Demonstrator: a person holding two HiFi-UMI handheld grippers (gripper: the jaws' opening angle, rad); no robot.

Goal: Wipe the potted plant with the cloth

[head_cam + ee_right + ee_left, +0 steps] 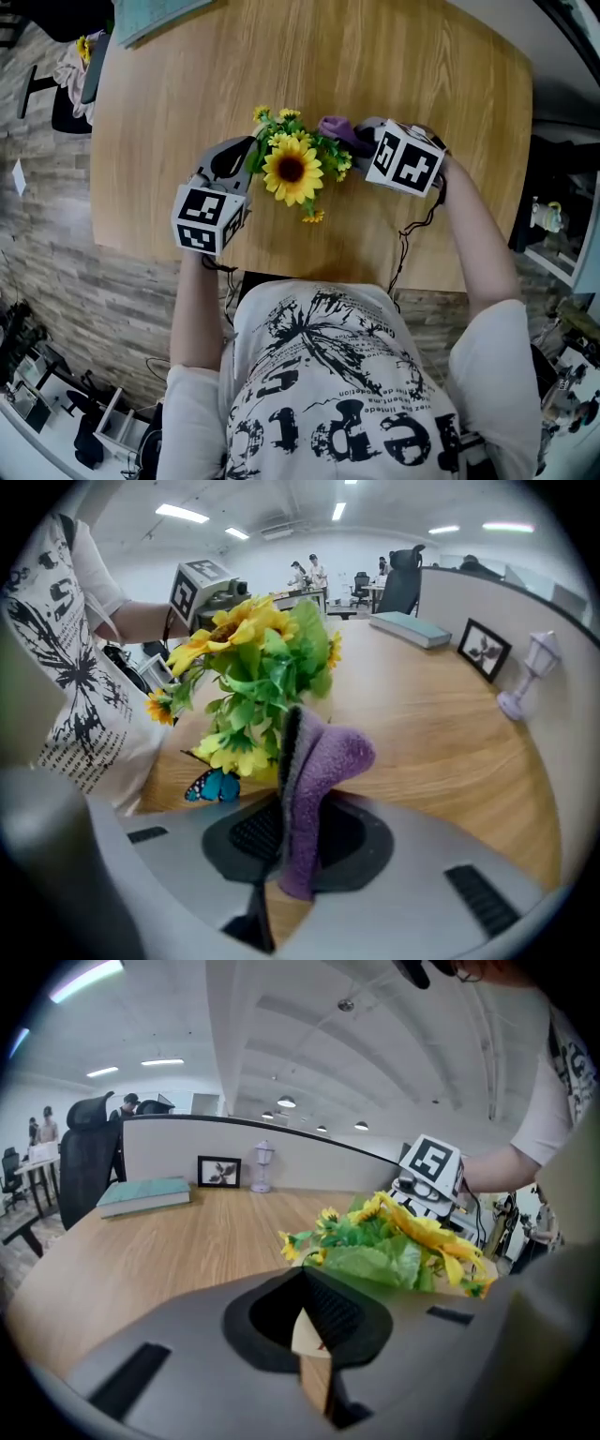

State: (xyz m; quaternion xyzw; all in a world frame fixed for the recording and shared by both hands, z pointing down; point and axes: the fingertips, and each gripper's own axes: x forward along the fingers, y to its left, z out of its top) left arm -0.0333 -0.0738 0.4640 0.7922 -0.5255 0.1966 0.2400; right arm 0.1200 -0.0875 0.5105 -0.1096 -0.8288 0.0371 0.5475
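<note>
A potted plant of artificial sunflowers and green leaves stands on the wooden table; the flowers hide its pot from above. My left gripper sits against the plant's left side, jaws shut. A cream sliver with a red mark shows in the gap under the tips; I cannot tell if it is pinched. My right gripper comes in from the plant's right, shut on a purple cloth. The cloth's folded top touches the leaves.
A teal book, a small picture frame and a pale lamp ornament stand along the table's far side by a partition. A blue butterfly decoration hangs low on the plant. A black cable trails over the near edge.
</note>
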